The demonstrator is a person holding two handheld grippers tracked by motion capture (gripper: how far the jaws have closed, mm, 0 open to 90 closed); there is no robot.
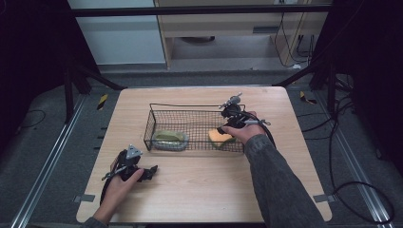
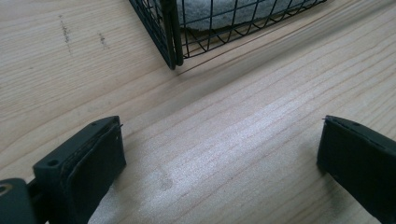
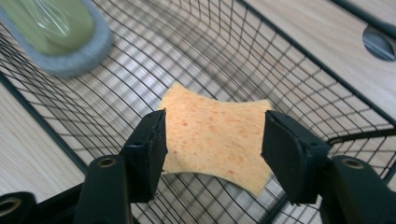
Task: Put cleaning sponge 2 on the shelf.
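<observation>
1. Hovering inside the right end of the wire basket (image 1: 151,124), the right gripper (image 3: 212,140) has its jaws on either side of an orange sponge (image 3: 215,142).
2. Its pads stand at the sponge's pinched-in edges; whether they press or have just let go I cannot tell for sure, though the sponge seems to lie on the mesh floor, so a release looks likely.
3. That sponge sits in the basket's near right corner, probably because that end is the free one.
4. A second sponge (image 1: 169,139), green on a grey base, lies at the basket's left end, well apart from the orange one.
5. Resting on the wooden table (image 1: 199,190) near the basket's near left corner, the left gripper (image 2: 219,154) has its jaws spread wide with nothing between them, likely parked out of the way while the other hand works.
6. Count: two sponges, both in the basket; one basket; two grippers, one in each hand.
</observation>
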